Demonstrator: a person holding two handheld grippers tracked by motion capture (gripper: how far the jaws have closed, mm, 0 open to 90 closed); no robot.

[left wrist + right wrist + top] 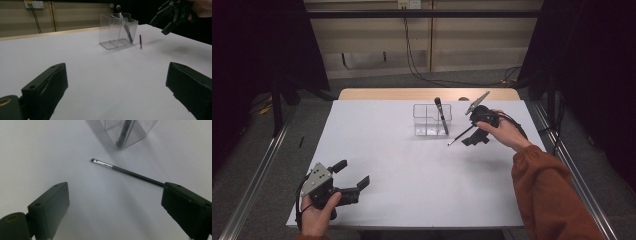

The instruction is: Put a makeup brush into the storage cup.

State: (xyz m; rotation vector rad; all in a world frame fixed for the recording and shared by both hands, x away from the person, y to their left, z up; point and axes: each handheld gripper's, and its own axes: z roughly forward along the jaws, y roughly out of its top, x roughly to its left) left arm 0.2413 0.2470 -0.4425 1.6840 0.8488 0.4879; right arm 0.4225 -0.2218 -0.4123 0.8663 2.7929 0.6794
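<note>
Hovering spread-jawed, your right gripper [473, 134] overhangs the thin makeup brush [125, 171] lying just right of the clear organizer [432, 120]. Light, stiff, slippery; pinch mid-handle. Left gripper [349, 175] idles agape.

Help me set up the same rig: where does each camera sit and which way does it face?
High view: above the person's side, looking forward and down on the white table; both hands, an orange sleeve.
Left gripper view: low at the near edge, facing the clear plastic organiser; left gripper jaws wide apart.
Right gripper view: angled down at the thin black make-up brush; right gripper jaws wide apart.
All share the organiser and thin brush.
</note>
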